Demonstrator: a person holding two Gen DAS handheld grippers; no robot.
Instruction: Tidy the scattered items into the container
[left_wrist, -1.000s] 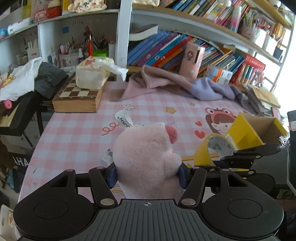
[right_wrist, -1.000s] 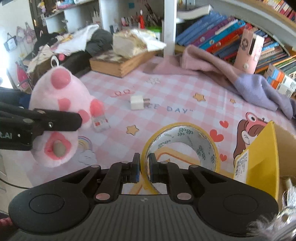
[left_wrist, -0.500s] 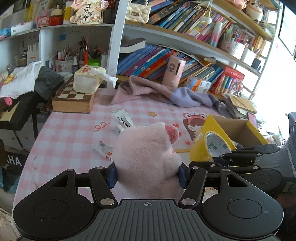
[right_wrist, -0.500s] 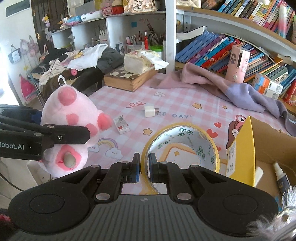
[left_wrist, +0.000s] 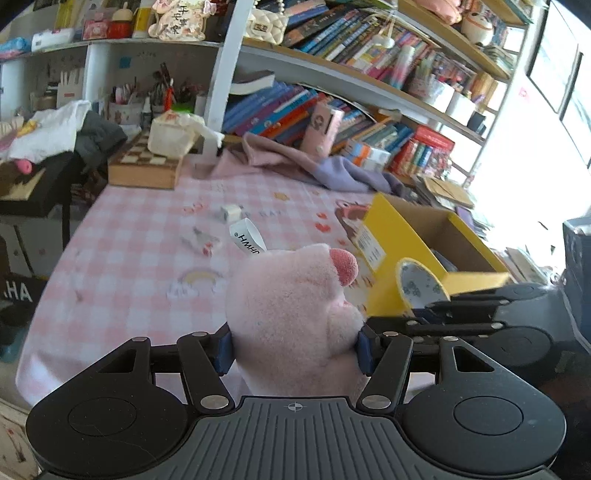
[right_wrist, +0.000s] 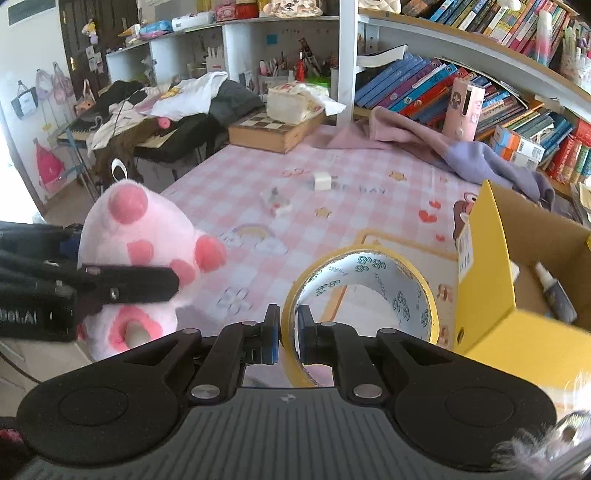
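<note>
Squeezing a pink plush toy (left_wrist: 291, 317) between its two fingers, the left gripper (left_wrist: 295, 345) held it up above the table (left_wrist: 122, 258). The toy's white tag (left_wrist: 245, 240) stuck up at its 11 o'clock. The right gripper (right_wrist: 284, 334) was shut tight on the wall of a yellow tape roll (right_wrist: 369, 288), one finger inside the ring and one outside. In the right view the toy hung at 9 o'clock from the tape, well apart from it. The yellow box (right_wrist: 491, 280) sat at 3 o'clock from the tape, just beside it, open on top. A small bottle (right_wrist: 554, 291) lay inside the box. Two small things were on the pink checked cloth: a white plug (right_wrist: 322, 181) and a little packet (right_wrist: 277, 201) near it, both at 12 o'clock from the tape. Farther back lay a pink and purple cloth (right_wrist: 436, 144), a chess board box (right_wrist: 275, 129) with a tissue pack (right_wrist: 295, 103) on top, and shelves of books (right_wrist: 417, 88).
</note>
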